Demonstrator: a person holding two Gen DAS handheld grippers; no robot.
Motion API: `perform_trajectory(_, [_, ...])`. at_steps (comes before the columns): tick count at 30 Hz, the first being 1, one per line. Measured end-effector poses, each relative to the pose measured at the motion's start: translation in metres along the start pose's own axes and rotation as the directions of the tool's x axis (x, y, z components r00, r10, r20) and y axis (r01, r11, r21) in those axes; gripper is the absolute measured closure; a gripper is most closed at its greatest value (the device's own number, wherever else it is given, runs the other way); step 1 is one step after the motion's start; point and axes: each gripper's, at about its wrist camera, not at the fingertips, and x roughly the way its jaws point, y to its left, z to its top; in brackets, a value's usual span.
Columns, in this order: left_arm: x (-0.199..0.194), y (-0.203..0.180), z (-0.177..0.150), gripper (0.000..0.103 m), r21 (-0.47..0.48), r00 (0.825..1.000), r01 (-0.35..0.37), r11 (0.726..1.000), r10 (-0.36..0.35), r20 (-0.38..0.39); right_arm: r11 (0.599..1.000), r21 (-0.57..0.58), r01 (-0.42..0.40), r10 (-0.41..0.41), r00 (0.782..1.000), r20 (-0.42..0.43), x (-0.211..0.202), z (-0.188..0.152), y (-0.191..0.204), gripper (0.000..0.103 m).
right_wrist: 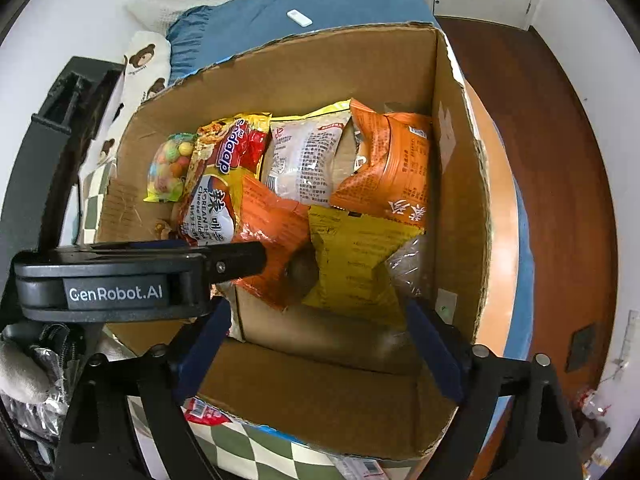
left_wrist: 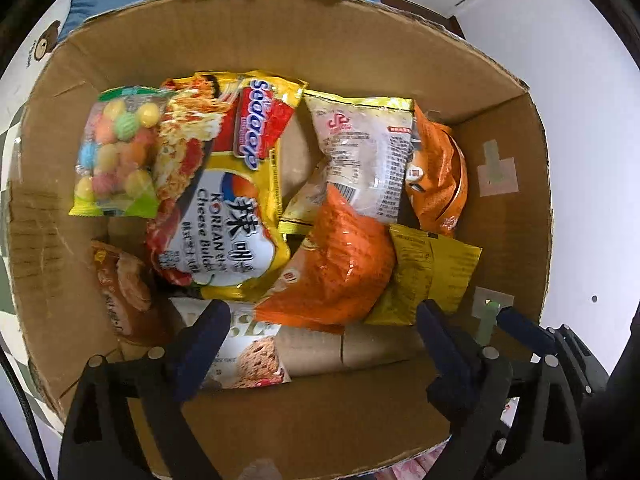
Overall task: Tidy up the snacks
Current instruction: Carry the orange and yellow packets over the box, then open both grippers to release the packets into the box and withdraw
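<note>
Both grippers hover over an open cardboard box (left_wrist: 336, 56) full of snack packets. Left gripper (left_wrist: 320, 344) is spread wide and holds nothing; its fingers (left_wrist: 200, 344) hang above the near end of the box. Right gripper (right_wrist: 320, 344) is also spread and empty, over the near wall of the box, with the left gripper's body crossing just left of and ahead of its left finger.

Seen from the left gripper: a cookie packet (left_wrist: 248, 356) lies right between and under its fingertips, on the box floor. Just ahead, an orange chip bag (left_wrist: 336, 264) lies in the middle, with a yellow packet (left_wrist: 428, 276) toward the right finger. Further ahead to the left, a Korean cheese noodle pack (left_wrist: 224, 196) has a candy bag (left_wrist: 116, 152) of coloured balls at its left edge. Far ahead sits a pale printed packet (left_wrist: 368, 152), and right of it a second orange bag (left_wrist: 440, 176). A brown pastry packet (left_wrist: 124, 288) lies left of the left finger, against the wall.

Step, as I judge it: snacks are already in the box, loosely piled and overlapping, and the grippers sit between placing and picking. The pile is untidy, so sorting looks unfinished.

Next move likely calls for lowering one gripper onto a top packet, the orange chip bag or cookie packet being closest, and pinching a crimped edge. The bags look slippery and air-filled, so grip the seam, not the belly.
</note>
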Motion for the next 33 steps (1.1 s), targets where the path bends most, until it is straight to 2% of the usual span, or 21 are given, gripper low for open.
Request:
perform_trajectory(2, [-0.007, 0.007, -0.004, 0.008, -0.010, 1.000, 0.005, 1.000, -0.005, 0.020, 1.000, 0.008, 0.006, -0.006, 1.000, 0.000, 0.000, 0.000, 0.001, 0.008])
perform_trajectory(8, [-0.031, 0.019, -0.016, 0.008, -0.012, 0.994, -0.046, 0.999, 0.047, 0.100, 1.000, 0.018, 0.015, -0.015, 1.000, 0.014, -0.004, -0.006, 0.002, 0.008])
perform_trajectory(12, [-0.051, 0.025, -0.031, 0.008, 0.007, 0.973, -0.141, 0.990, 0.137, 0.187, 0.999, 0.023, 0.022, -0.023, 0.999, 0.041, -0.009, -0.011, 0.006, 0.008])
perform_trajectory(14, [-0.058, 0.027, -0.037, 0.008, 0.009, 0.962, -0.164, 0.986, 0.158, 0.221, 0.999, 0.018, 0.035, -0.036, 0.997, 0.062, -0.012, -0.013, 0.011, 0.008])
perform_trajectory(20, [-0.082, 0.034, -0.061, 0.008, 0.004, 0.915, -0.237, 0.972, 0.222, 0.336, 0.997, -0.008, 0.078, -0.076, 0.986, 0.146, -0.030, -0.027, 0.026, 0.008])
perform_trajectory(26, [-0.106, 0.039, -0.094, 0.008, -0.021, 0.864, -0.259, 0.966, 0.241, 0.441, 0.993, -0.004, 0.116, -0.111, 0.963, 0.247, -0.049, -0.046, 0.033, 0.008])
perform_trajectory(29, [-0.118, 0.038, -0.110, 0.008, -0.026, 0.837, -0.269, 0.963, 0.247, 0.489, 0.991, -0.015, 0.131, -0.121, 0.948, 0.294, -0.061, -0.057, 0.038, 0.008])
perform_trajectory(33, [-0.135, 0.033, -0.139, 0.008, -0.026, 0.788, -0.291, 0.956, 0.255, 0.561, 0.989, -0.034, 0.143, -0.120, 0.920, 0.374, -0.083, -0.076, 0.050, 0.008])
